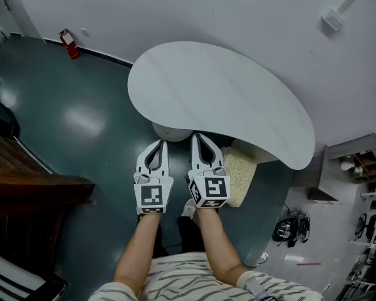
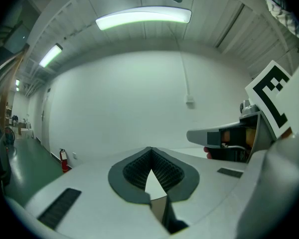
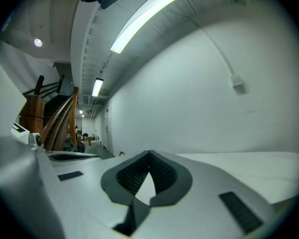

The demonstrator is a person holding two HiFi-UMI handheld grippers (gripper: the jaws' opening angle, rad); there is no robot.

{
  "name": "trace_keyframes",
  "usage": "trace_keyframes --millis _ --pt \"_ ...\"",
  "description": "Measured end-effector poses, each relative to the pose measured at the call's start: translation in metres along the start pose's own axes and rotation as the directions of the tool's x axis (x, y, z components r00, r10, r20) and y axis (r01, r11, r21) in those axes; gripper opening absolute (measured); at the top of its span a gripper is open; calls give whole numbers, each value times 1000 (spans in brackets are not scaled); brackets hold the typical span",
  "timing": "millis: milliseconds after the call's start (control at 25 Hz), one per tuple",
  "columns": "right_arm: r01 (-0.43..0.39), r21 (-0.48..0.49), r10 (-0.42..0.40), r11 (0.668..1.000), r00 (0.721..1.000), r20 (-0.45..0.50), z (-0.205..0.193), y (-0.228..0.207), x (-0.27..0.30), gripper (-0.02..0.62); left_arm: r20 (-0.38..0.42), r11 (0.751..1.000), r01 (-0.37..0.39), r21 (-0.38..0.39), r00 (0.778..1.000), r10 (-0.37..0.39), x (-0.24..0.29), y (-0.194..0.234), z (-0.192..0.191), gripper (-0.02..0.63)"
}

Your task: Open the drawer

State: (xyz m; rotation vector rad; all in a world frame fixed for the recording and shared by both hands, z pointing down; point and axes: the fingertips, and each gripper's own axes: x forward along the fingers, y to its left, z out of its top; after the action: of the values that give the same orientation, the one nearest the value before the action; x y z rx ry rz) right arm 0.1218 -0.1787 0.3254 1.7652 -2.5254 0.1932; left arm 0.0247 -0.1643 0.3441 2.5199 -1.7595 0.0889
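Note:
No drawer shows plainly in any view. A white kidney-shaped table (image 1: pixel 225 99) stands before me on a pale pedestal (image 1: pixel 170 132). A beige textured block (image 1: pixel 239 174) sits under the table's near edge. My left gripper (image 1: pixel 161 143) and right gripper (image 1: pixel 198 137) are held side by side just short of that edge, pointing at it. Both are shut, tips touching, with nothing between them. In the left gripper view the left gripper (image 2: pixel 150 149) has its tips met, and the right gripper's side (image 2: pixel 229 138) shows beside it. In the right gripper view the right gripper (image 3: pixel 149 153) is likewise shut over the tabletop.
A red fire extinguisher (image 1: pixel 67 42) stands by the far wall. Dark wooden stairs (image 1: pixel 25 180) fill the left side. A black bag (image 1: pixel 291 227) lies on the floor at the right, near a shelf unit (image 1: pixel 357 162). The floor is dark green.

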Motion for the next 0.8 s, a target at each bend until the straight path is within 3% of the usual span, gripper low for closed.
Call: trace_keyframes --millis 600,800 --pt "36 46 -32 998 996 -80 -146 -22 47 12 -54 999 -9 -43 999 7 50 14 -142 -6" --pt "72 62 -67 995 994 -86 -175 -33 53 12 -71 998 -6 -61 997 2 59 19 -171 -6"
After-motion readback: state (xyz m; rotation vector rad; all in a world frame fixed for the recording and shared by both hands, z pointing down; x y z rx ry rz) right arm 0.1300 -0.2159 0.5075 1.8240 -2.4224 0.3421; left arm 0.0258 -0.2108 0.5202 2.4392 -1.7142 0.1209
